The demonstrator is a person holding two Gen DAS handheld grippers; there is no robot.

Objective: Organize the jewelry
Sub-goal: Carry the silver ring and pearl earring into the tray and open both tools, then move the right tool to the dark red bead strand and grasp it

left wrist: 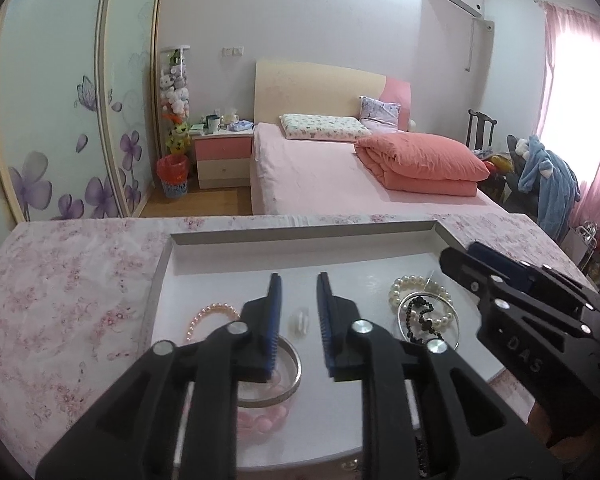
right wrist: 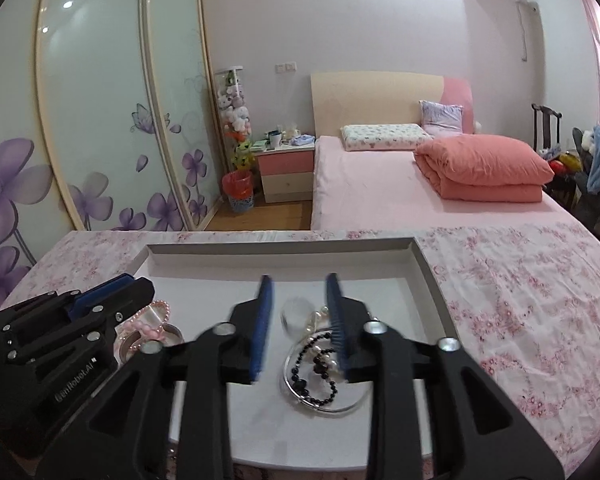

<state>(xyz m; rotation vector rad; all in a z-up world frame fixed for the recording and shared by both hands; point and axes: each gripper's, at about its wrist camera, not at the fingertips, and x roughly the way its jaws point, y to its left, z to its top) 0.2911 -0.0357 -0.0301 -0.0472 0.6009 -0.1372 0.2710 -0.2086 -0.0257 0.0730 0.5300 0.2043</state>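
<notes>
— Black fingers with blue pads fill the bottom of the left wrist view: the left gripper (left wrist: 299,312) hangs over the white tray (left wrist: 300,236) with its jaws spread and nothing between them.

— What lies under it?

— A small clear piece (left wrist: 300,320) sits on the tray floor in the gap. Beneath the left finger is a silver bangle (left wrist: 290,384) with pink beads (left wrist: 260,420) partly inside it, and a pink pearl bracelet (left wrist: 210,314) lies just beside, nearer the tray's left wall.

— And the other hand?

— The right gripper (right wrist: 299,312) is also spread and holds nothing. Below it a thin silver hoop (right wrist: 324,404) rests on the tray, with a black bead strand (right wrist: 318,376) draped across it and a white pearl bracelet (left wrist: 418,292) touching its far edge. A clear round piece (right wrist: 298,312) shows between the pads, slightly blurred.

— So all the jewelry is in the tray?

— Yes, in two clusters: pink pieces to the left, hoop, black beads and white pearls to the right, well apart.

— Around the tray?

— A pink floral cloth (right wrist: 512,304) covers the surface. Behind it stands a bed (left wrist: 320,168) with a folded salmon quilt (left wrist: 420,164), a nightstand (left wrist: 222,156), and wardrobe doors (right wrist: 100,100) printed with purple flowers.
</notes>
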